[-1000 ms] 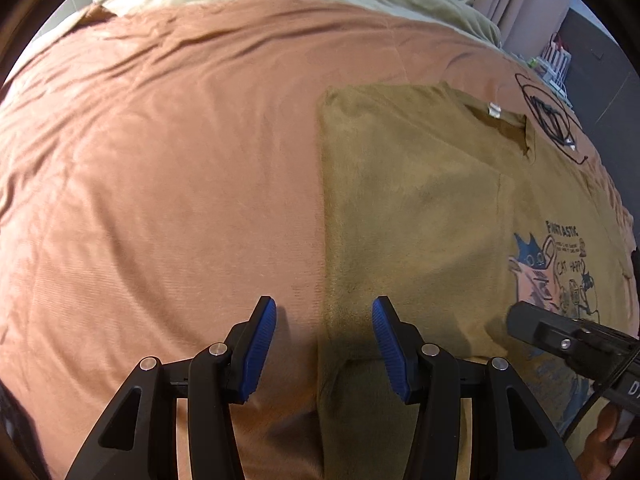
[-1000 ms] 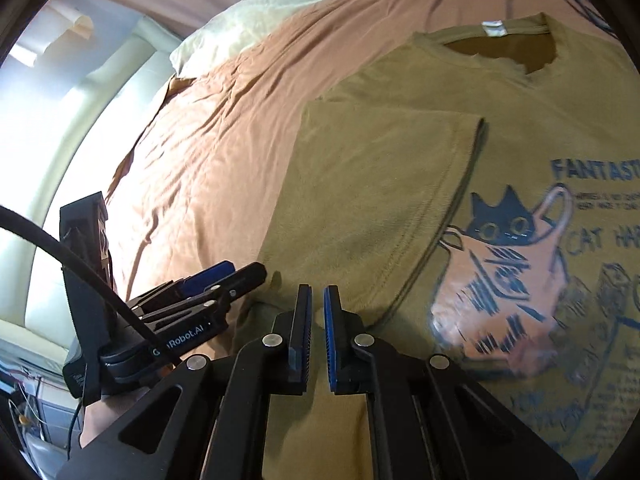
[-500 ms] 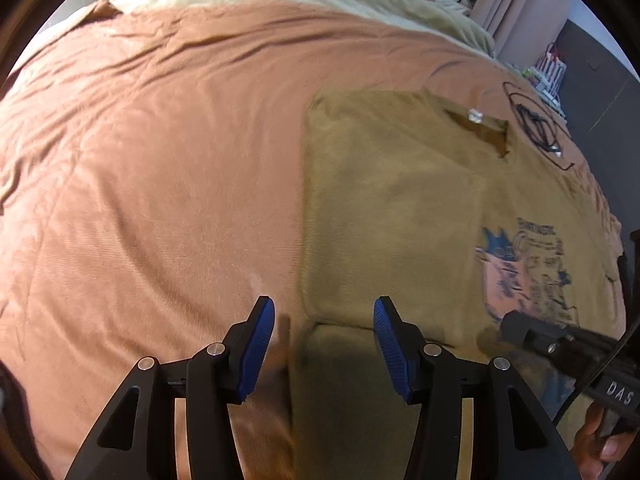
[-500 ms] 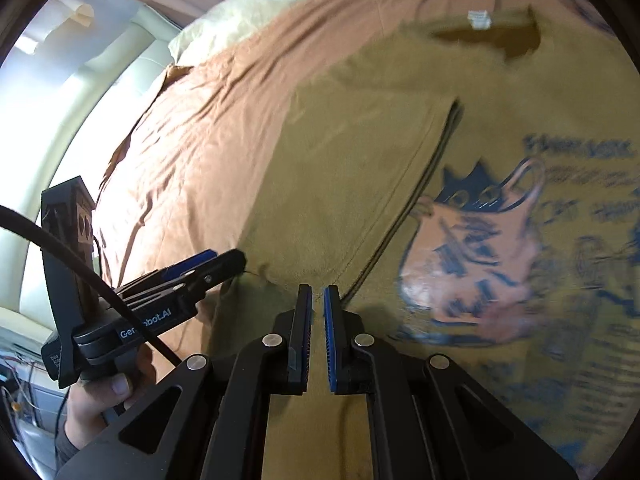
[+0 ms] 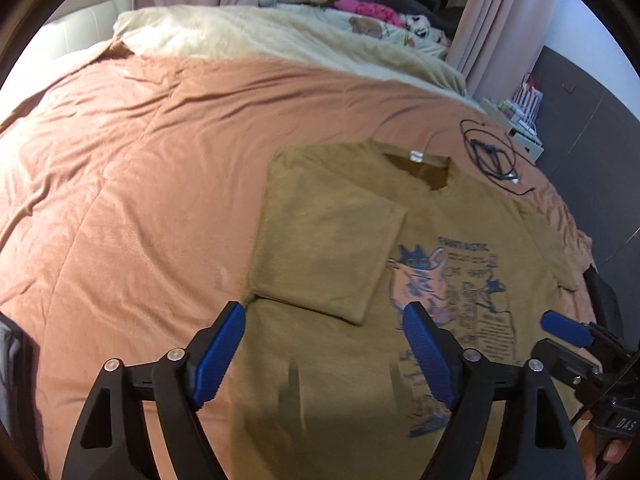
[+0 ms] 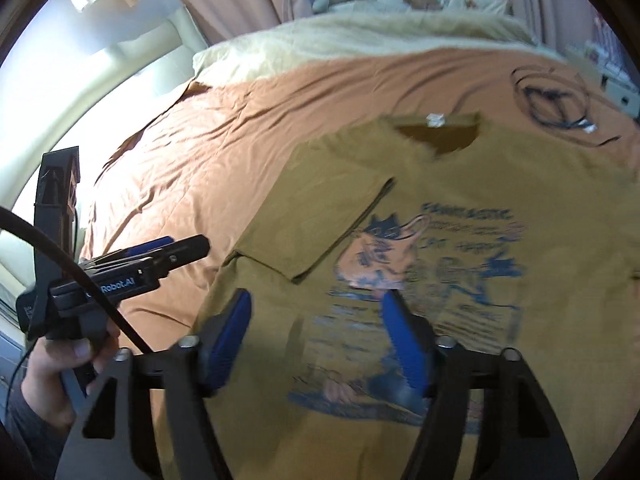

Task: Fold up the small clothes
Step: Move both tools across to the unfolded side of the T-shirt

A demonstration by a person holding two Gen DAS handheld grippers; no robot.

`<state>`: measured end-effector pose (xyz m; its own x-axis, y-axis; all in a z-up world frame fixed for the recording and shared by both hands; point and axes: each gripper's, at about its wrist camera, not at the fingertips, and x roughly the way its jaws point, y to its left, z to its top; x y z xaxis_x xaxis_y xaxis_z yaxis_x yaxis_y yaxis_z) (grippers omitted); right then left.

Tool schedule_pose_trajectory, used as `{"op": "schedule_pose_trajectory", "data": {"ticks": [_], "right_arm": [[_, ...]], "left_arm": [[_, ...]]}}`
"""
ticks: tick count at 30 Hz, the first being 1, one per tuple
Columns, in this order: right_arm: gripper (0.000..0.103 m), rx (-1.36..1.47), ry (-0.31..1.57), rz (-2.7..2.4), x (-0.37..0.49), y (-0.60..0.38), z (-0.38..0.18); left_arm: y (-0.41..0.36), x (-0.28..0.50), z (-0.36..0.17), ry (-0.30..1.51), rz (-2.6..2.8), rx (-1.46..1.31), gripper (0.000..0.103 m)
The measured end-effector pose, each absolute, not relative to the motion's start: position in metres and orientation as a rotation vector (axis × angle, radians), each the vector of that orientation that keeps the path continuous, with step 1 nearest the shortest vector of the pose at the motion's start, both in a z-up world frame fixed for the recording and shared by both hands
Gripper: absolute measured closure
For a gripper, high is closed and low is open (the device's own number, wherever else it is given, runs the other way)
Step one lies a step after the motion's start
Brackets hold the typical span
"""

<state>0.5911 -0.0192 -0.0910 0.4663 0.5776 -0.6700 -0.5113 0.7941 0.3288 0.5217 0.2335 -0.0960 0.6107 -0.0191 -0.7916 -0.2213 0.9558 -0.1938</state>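
An olive t-shirt [image 5: 328,248] with a blue and pink cat print [image 5: 424,280] lies flat on the bed, its left sleeve [image 5: 320,240] folded in over the chest. My left gripper [image 5: 324,344] hangs above the shirt's left edge, its jaws opening with nothing between them. In the right wrist view the same shirt [image 6: 420,200] fills the middle. My right gripper [image 6: 320,332] hovers above the print, its jaws opening and empty. The left gripper [image 6: 176,246] shows at that view's left, held by a hand [image 6: 60,372].
The orange-brown bedspread [image 5: 140,184] covers the bed, with a cream blanket [image 5: 280,36] at its far end. A coiled black cable [image 5: 490,152] lies beyond the collar. Soft toys and clothes are piled behind. A white padded headboard [image 6: 60,100] runs along the left.
Both grippers rose and pulled back from the shirt. The right gripper went from shut to open; the left one opened wider. The folded sleeve stays lying on the chest.
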Motion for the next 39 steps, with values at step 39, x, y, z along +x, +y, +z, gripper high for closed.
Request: {"op": "schedule_pose_trajectory", "data": {"ticks": [39], "right_arm": [[0.000, 0.092, 0.644, 0.346, 0.401, -0.270, 0.035]], "left_arm": [[-0.021, 0.420, 0.048, 0.750, -0.026, -0.095, 0.001]]}}
